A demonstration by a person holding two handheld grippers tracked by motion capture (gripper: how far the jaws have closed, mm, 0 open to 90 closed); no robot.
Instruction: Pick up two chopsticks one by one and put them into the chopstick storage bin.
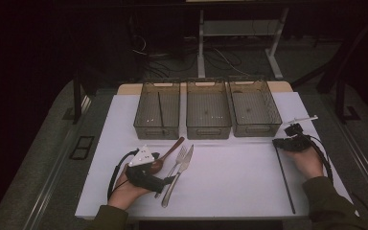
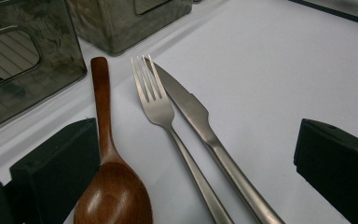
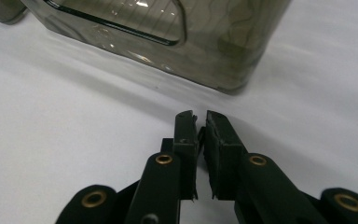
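Wooden spoon (image 2: 109, 186), fork (image 2: 161, 109) and knife (image 2: 200, 121) lie side by side on the white table (image 1: 230, 177), between the spread jaws of the left gripper (image 2: 196, 168), nothing pinched. Right gripper (image 3: 201, 135) is nearly shut, empty, by a bin (image 3: 205, 51).

room: dim | floor (image 1: 38, 158): grey — cables (image 1: 153, 60) | beyond table: white desk frame (image 1: 201, 43)

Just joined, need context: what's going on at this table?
A person holds a tool in each hand. The left tool is open around a wooden spoon, fork and knife lying on the white table, gripping nothing. The right tool rests nearly shut and empty near the right-hand bin of three.
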